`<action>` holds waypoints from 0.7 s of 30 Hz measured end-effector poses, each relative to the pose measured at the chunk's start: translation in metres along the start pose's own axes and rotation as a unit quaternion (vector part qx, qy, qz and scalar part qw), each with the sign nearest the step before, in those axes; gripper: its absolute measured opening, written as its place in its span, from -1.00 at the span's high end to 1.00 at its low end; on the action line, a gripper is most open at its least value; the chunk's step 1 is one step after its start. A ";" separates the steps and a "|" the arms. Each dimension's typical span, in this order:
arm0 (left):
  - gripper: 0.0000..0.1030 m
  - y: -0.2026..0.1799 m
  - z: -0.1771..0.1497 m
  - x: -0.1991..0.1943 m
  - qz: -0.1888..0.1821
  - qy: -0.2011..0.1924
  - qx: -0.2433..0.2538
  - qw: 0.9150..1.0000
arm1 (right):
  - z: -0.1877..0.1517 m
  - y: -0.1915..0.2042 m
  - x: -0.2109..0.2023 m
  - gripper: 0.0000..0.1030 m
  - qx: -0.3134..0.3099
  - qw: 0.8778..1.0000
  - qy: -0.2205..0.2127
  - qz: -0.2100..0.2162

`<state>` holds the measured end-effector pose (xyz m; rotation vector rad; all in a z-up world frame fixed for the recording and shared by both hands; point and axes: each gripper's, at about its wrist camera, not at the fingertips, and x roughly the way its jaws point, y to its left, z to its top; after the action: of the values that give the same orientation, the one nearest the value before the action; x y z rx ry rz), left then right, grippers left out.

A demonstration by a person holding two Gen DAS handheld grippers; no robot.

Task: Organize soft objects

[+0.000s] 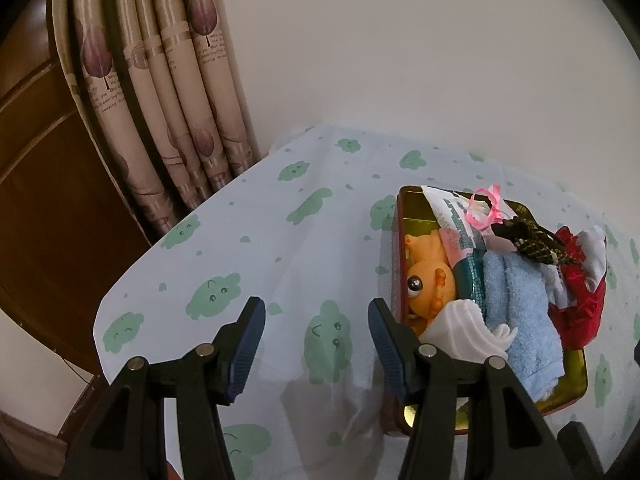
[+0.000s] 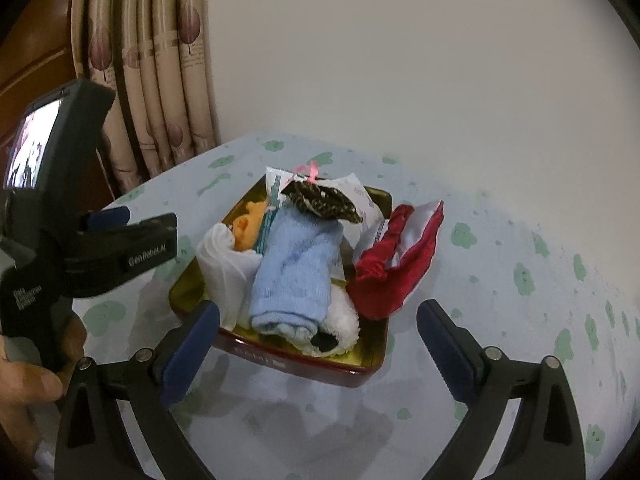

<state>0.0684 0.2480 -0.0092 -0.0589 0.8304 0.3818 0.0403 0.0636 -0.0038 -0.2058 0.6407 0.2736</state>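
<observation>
Tin (image 2: 280, 364) sits on my green-blotched tablecloth (image 2: 520, 320), packed with a blue towel (image 2: 296, 276), an orange toy (image 2: 246, 224), white cloth (image 2: 222, 268) and a red fabric piece (image 2: 394, 264) draped over its right rim. My right gripper (image 2: 318, 354) spreads wide and empty just short of it, and only this view catches my left hand (image 2: 24, 376) on its handle. My left gripper (image 1: 316, 350) stands half open, empty, over bare cloth beside the tin (image 1: 394, 280), and only here is the toy's eye (image 1: 414, 283) visible
</observation>
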 end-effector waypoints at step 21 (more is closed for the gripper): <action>-0.07 0.001 -0.001 0.002 0.001 0.004 -0.002 1.000 | -0.005 0.002 0.013 -0.90 0.007 0.999 0.028 0.018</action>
<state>0.0686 0.2493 -0.0106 -0.0625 0.8383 0.3856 0.0467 0.0666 -0.0160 -0.1891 0.7028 0.2986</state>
